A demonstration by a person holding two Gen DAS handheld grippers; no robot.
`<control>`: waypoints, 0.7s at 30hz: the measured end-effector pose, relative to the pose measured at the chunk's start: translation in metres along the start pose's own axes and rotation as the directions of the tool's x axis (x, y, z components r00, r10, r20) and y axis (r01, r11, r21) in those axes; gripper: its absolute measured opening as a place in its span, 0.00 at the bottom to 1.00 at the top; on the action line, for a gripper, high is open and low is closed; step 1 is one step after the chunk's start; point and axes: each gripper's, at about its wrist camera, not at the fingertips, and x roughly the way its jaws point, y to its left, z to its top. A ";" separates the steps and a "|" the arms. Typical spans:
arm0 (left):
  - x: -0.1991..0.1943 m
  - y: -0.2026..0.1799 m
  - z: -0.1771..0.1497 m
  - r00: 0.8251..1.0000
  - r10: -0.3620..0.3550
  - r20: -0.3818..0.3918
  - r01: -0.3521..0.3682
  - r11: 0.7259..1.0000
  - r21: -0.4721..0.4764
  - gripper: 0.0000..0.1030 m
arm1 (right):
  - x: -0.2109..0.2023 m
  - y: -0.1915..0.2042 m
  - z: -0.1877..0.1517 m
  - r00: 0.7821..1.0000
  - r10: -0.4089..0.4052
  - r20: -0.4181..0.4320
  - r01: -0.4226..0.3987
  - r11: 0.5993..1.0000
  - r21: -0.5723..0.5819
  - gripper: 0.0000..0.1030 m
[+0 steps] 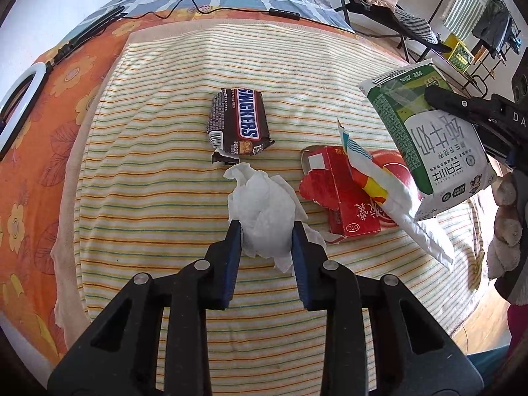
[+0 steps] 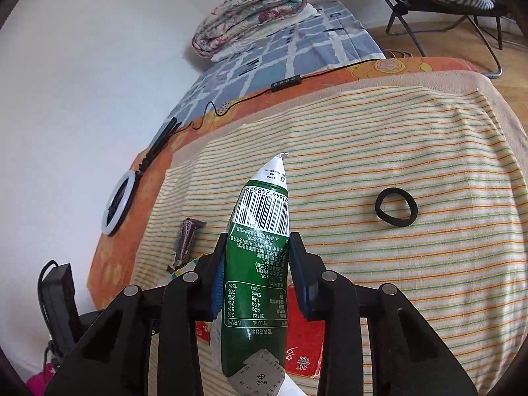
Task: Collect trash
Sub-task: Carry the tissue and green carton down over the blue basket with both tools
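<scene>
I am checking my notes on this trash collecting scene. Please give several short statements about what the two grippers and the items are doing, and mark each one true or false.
1. The left gripper has its fingers on both sides of the crumpled white tissue. True.
2. The right gripper is empty. False: it is shut on the green and white milk carton, held above the bed.
3. The Snickers wrapper lies on the striped towel, beyond the tissue. True.
4. The red box is standing upright. False: it lies flattened on the towel.
5. A black hair tie lies on the towel, apart from the other items. True.
</scene>
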 end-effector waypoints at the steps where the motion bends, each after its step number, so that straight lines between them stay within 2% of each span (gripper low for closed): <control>1: -0.002 -0.001 0.000 1.000 0.001 0.003 -0.001 1.000 0.001 0.28 | -0.003 0.002 0.001 1.000 -0.007 0.011 0.007 1.000 -0.009 0.31; 10: -0.018 -0.004 -0.004 0.999 0.002 0.032 -0.003 1.000 0.017 0.28 | -0.034 0.024 0.002 0.989 -0.109 0.101 0.121 0.985 -0.121 0.31; 16: -0.036 -0.013 -0.012 0.998 0.003 0.060 -0.005 0.999 0.045 0.28 | -0.052 0.047 -0.013 0.976 -0.176 0.131 0.202 0.951 -0.232 0.31; 21: -0.054 -0.021 -0.025 0.997 0.002 0.083 -0.007 0.998 0.068 0.28 | -0.071 0.066 -0.029 0.969 -0.193 0.152 0.232 0.923 -0.306 0.31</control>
